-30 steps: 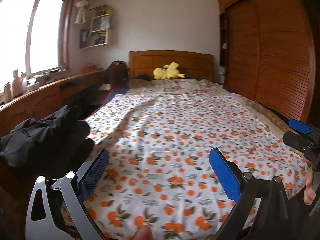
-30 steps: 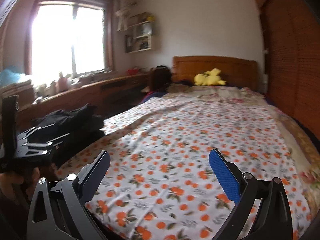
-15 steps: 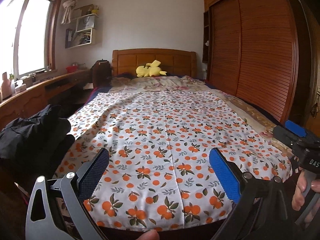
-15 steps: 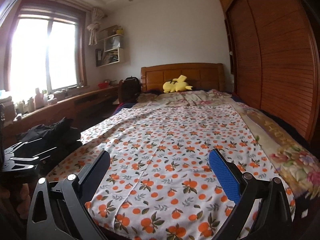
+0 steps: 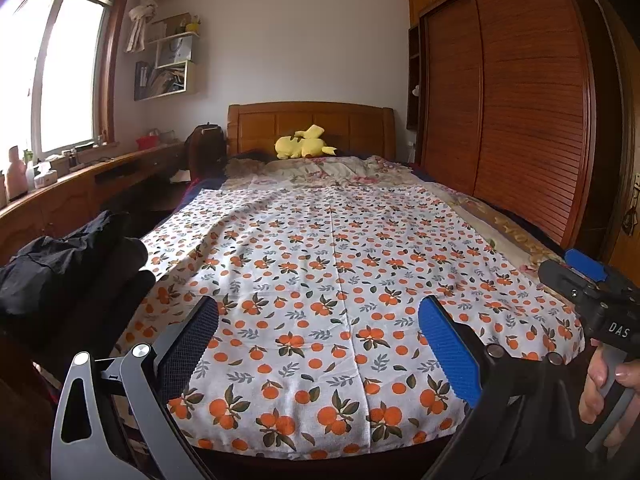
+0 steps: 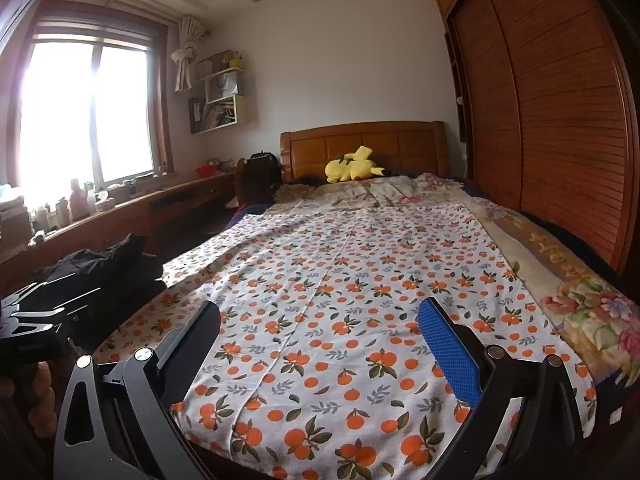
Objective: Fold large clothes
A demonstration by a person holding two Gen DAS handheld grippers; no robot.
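A pile of black clothes (image 5: 60, 272) lies at the bed's near left corner; it also shows in the right wrist view (image 6: 104, 272). A white sheet with orange fruit print (image 5: 340, 280) covers the bed and shows in the right wrist view too (image 6: 352, 300). My left gripper (image 5: 318, 344) is open and empty, above the foot of the bed, right of the black pile. My right gripper (image 6: 318, 344) is open and empty above the foot of the bed. It also shows at the right edge of the left wrist view (image 5: 592, 292), held by a hand.
A yellow plush toy (image 5: 304, 147) lies by the wooden headboard (image 5: 312, 124). A wooden wardrobe (image 5: 520, 120) runs along the right side. A long wooden desk (image 5: 80, 196) with bottles stands under the window at left. A dark bag (image 5: 206, 148) stands beside the headboard.
Both grippers have risen and pulled back from the sheet, so more of the bed and room shows. Both stayed open and empty.
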